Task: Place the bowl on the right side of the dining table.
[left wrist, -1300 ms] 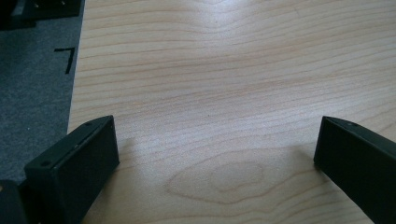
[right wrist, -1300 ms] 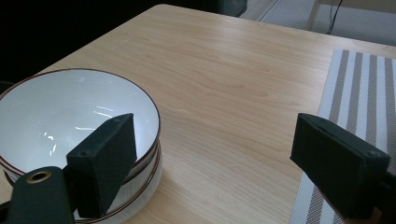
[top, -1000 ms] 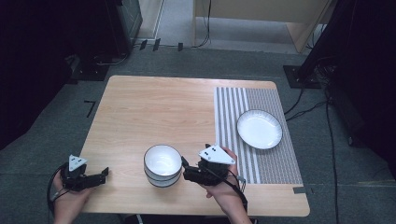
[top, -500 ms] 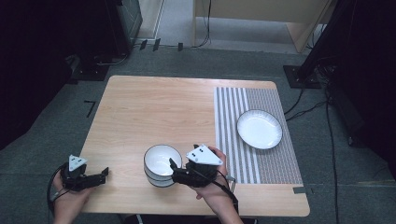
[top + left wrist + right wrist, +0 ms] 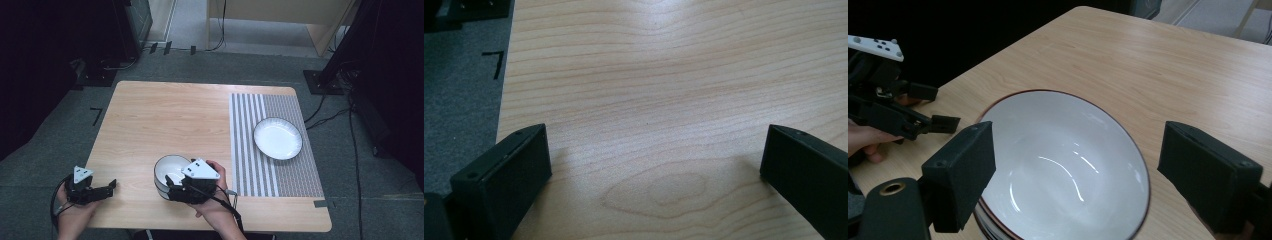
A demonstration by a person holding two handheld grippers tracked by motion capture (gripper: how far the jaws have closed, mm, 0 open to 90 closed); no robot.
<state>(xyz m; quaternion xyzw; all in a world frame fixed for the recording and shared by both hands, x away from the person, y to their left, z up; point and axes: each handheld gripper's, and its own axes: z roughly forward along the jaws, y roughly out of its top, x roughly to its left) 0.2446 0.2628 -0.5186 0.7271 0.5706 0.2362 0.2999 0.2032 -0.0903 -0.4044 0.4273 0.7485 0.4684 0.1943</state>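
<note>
The pale wooden counter [image 5: 165,125] carries everything here, and a grey striped mat [image 5: 272,145] covers its right part. On that mat sits a shallow white plate with a dark rim [image 5: 277,138], well apart from the action. Near the counter's front edge, about midway across, stands a deep white glazed bowl with a thin dark-red rim [image 5: 1063,165]. In the right gripper view a second rim line shows under its near edge, so it may be stacked on another bowl, though that cannot be settled from here.

The bowl looks like glazed ceramic: stiff, fairly heavy, smooth enough to slip, and likely to chip or break if dropped or knocked. Its inside is glossy and catches curved highlights. The rim is probably the place to take hold, one jaw inside and one outside the wall, with a firm, level pinch; a stack would weigh more and might separate when lifted.

The right claw [image 5: 1078,165] hovers just over the bowl's near side with its jaws wide apart, one on each flank of the bowl, clamping nothing. The left claw [image 5: 654,165] rests low at the counter's front left corner, jaws also spread, with bare wood between them, well apart from the bowl.
</note>
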